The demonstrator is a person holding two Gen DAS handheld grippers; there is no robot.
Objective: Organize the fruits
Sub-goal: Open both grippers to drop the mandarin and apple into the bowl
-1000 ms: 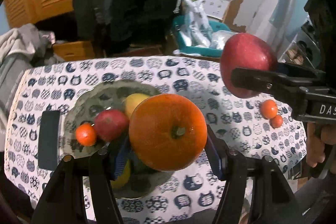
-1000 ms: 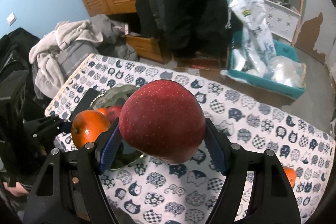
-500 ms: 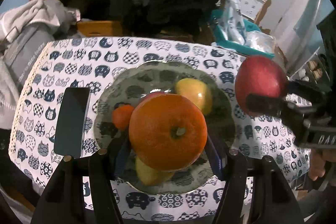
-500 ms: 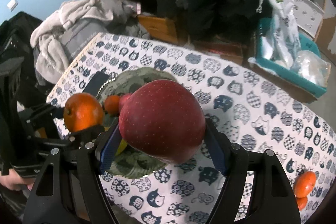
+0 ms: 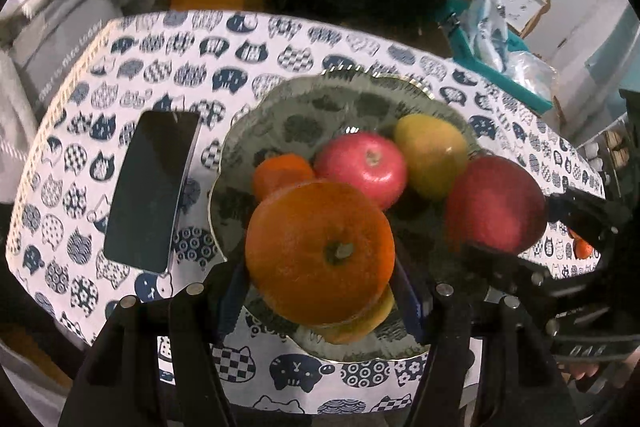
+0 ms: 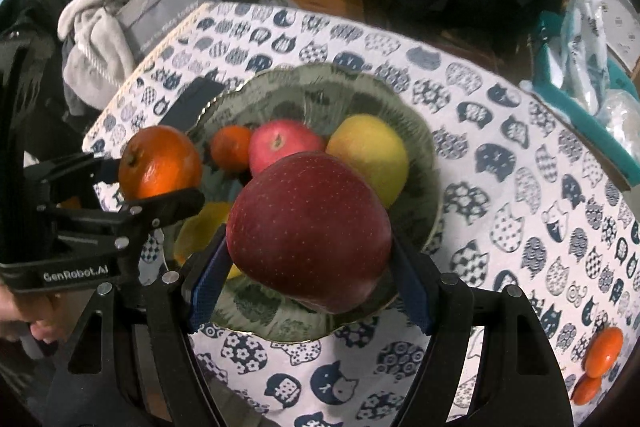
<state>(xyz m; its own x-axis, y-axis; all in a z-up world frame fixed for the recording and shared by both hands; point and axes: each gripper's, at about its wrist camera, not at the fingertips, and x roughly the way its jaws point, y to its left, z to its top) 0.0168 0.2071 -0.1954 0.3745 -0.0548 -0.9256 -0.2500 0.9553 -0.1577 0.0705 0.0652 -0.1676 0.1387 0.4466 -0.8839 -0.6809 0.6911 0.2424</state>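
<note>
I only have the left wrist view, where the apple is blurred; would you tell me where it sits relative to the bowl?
Observer: The red apple, clamped in the right gripper, hangs over the near half of the bowl.
Operator: What lies under my orange?
Observer: A yellow fruit lies in the bowl below the orange, which the left gripper holds.
Operator: Is anything left outside?
Observer: Two small oranges lie together on the tablecloth, right of the bowl.

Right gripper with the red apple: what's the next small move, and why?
Probably lower it a little and open. The right gripper holds the dark red apple over the near side of the glass bowl, where bare bowl shows beside the yellow fruit and small red apple.
</note>
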